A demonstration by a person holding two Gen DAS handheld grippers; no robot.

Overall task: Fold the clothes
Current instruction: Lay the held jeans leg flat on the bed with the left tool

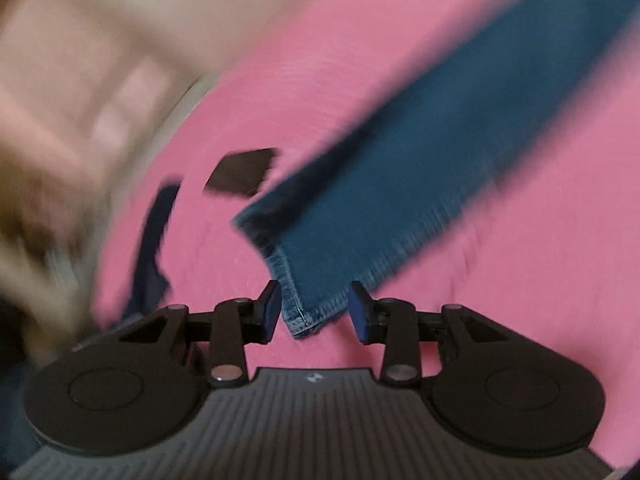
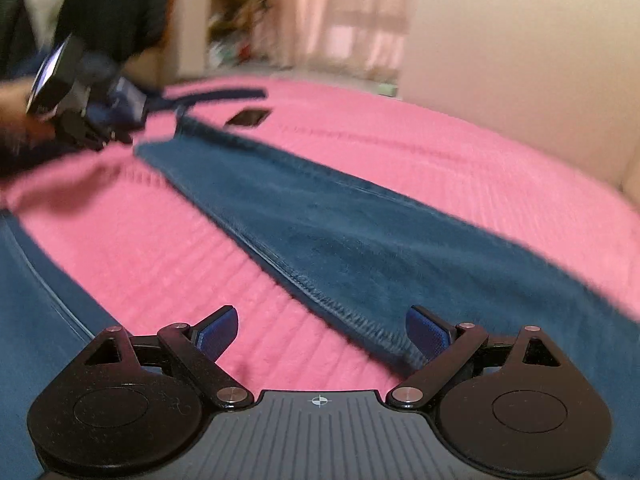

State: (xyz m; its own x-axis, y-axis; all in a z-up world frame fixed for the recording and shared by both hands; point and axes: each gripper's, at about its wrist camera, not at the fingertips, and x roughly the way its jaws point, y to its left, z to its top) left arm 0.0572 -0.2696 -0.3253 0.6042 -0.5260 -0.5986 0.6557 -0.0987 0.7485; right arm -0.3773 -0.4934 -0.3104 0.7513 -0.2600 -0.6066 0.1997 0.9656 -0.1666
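A blue denim trouser leg (image 1: pixel 400 184) lies flat across the pink bedspread (image 1: pixel 360 60). In the left wrist view its stitched hem corner (image 1: pixel 298 312) sits between the fingers of my left gripper (image 1: pixel 316 312), which is open and not pinching it. In the right wrist view the same denim leg (image 2: pixel 340 240) runs from lower right to upper left. My right gripper (image 2: pixel 322 334) is wide open just over its seamed edge, with the right pad above the cloth. The left gripper (image 2: pixel 116 134) shows blurred at the leg's far end.
A small dark flat object (image 2: pixel 248 117) lies on the pink bedspread (image 2: pixel 440 152) beside a dark blue strap (image 2: pixel 212 96). More blue fabric (image 2: pixel 28 320) hangs at the bed's near left edge. A person in a dark top (image 2: pixel 116 4) stands at the far left. A beige wall (image 2: pixel 520 60) lies behind.
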